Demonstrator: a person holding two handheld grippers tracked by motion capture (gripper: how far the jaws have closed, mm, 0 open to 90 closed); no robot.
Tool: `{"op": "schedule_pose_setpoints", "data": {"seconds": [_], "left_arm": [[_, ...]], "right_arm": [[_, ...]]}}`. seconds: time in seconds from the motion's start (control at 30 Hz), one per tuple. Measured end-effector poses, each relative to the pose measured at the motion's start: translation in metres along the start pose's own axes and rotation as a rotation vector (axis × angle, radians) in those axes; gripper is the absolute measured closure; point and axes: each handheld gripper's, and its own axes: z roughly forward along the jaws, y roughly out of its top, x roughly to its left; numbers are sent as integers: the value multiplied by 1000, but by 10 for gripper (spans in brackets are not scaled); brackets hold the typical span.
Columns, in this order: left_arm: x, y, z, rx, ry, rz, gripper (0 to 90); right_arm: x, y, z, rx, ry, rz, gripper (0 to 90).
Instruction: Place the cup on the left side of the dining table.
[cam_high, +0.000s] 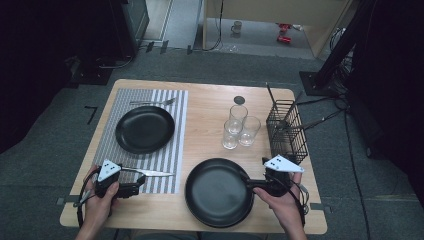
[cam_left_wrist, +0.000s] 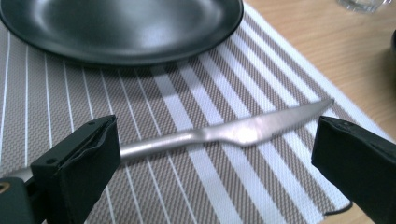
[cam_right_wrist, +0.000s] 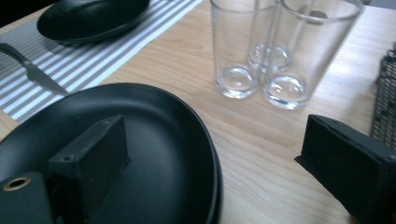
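Note:
A silver knife (cam_high: 150, 173) (cam_left_wrist: 243, 130) lies on the near edge of a striped placemat (cam_high: 175, 150). My left gripper (cam_high: 139, 184) (cam_left_wrist: 212, 128) stands open over the knife, its left jaw above the handle and its right jaw past the blade tip. A stack of black plates (cam_high: 217, 192) (cam_right_wrist: 154, 140) sits at the table's front. My right gripper (cam_high: 250, 183) (cam_right_wrist: 212, 123) is open at the stack's right rim, one jaw over the top plate, the other over bare wood. Neither gripper holds anything.
Another black plate (cam_high: 145, 129) (cam_left_wrist: 121, 28) rests on the placemat, with a fork (cam_high: 152, 102) beyond it. Three clear glasses (cam_high: 240, 125) (cam_right_wrist: 238, 46) stand mid-table. A black wire basket (cam_high: 286, 131) (cam_right_wrist: 385, 102) is at the right edge. A small dark disc (cam_high: 239, 100) lies behind the glasses.

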Motion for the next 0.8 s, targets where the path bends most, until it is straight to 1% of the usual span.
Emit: {"op": "schedule_pose_setpoints", "data": {"seconds": [0.03,0.13,0.17,0.2,0.37,0.4,0.43,0.47,0.53,0.57,0.6,0.63,0.67,0.7,0.73,0.8], "left_arm": [[-1,-4,-1,7,-2,-13,16],[-2,-11,-1,27,10,0,16],[-2,-11,-1,27,10,0,16],[-2,-15,0,43,15,6,16],[-2,-17,0,53,29,12,16],[-3,-17,1,71,41,14,16],[-3,-17,1,71,41,14,16],[-4,-17,2,101,62,18,16],[-4,-17,3,107,66,17,16],[-3,-18,3,119,67,14,16],[-3,-18,3,119,67,14,16],[-3,-18,2,125,72,22,16],[-3,-18,2,125,72,22,16],[-5,-18,3,136,88,45,16],[-7,-18,4,143,98,58,16],[-8,-18,4,144,103,62,16]], "right_arm": [[1,1,2,-2,3,1,76],[4,4,8,-3,11,1,76],[5,5,10,-5,13,0,76],[6,7,12,-5,15,3,77],[9,11,17,-9,27,6,77],[11,14,20,-13,33,8,77],[12,16,22,-13,35,7,77],[13,18,24,-13,37,4,77],[14,20,26,-14,40,5,77],[18,25,31,-14,52,2,77],[18,25,31,-14,52,2,77],[21,29,36,-16,71,-2,76],[21,29,36,-16,71,-2,76],[24,34,42,-14,76,-10,76],[25,36,45,-11,77,-12,76],[27,41,50,-10,82,-18,76]]}}
